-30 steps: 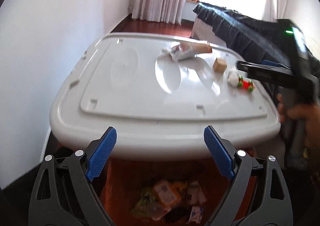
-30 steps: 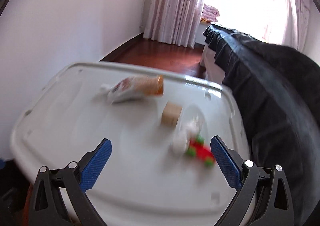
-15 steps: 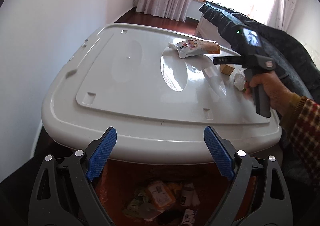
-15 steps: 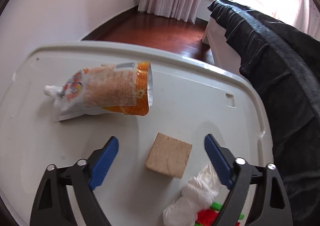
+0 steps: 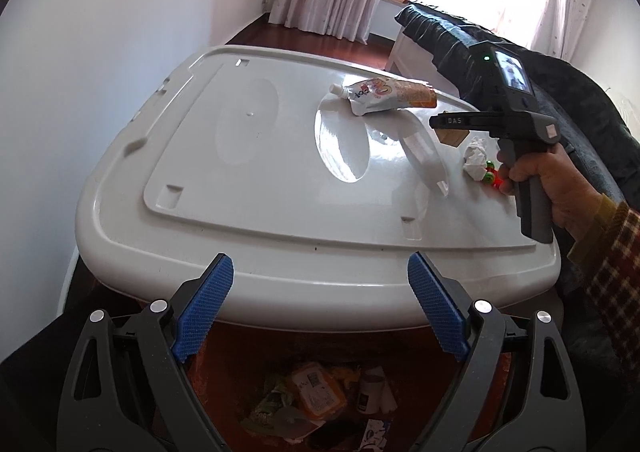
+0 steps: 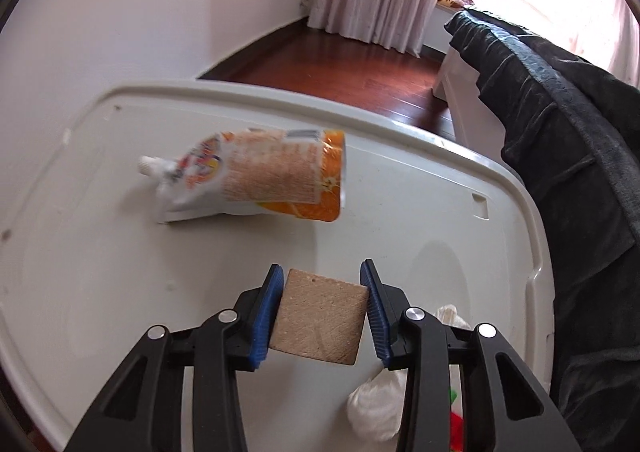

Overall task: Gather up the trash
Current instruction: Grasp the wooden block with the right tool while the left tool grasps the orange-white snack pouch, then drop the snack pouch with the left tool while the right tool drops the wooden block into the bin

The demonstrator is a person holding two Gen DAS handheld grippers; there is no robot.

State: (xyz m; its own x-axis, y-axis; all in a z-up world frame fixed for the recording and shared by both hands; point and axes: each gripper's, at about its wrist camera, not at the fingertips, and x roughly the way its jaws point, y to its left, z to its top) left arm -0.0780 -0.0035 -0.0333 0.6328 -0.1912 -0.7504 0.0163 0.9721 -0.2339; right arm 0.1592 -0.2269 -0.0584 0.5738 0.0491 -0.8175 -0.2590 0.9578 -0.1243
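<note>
On the white plastic tabletop (image 5: 240,180) lie an orange-and-white spout pouch (image 6: 256,176), a brown square block (image 6: 320,316), a crumpled white tissue (image 6: 376,408) and a small red-and-green item (image 5: 494,178). My right gripper (image 6: 321,272) is low over the top, its jaws closing with the brown block between them, and both blue pads touch the block's sides. My left gripper (image 5: 320,262) hangs open and empty at the table's near edge, above a bin of wrappers (image 5: 316,400). From the left wrist view the block (image 5: 452,138) is partly hidden by the right tool.
A person's hand (image 5: 556,188) and plaid sleeve hold the right tool at the table's right side. A bed draped in dark fabric (image 6: 580,172) runs along the right. A white wall stands on the left; curtains and red wood floor lie beyond.
My right gripper has moved forward and down from the tissue area onto the brown block, and its jaws have narrowed from wide open to touching it. The left gripper has stayed put.
</note>
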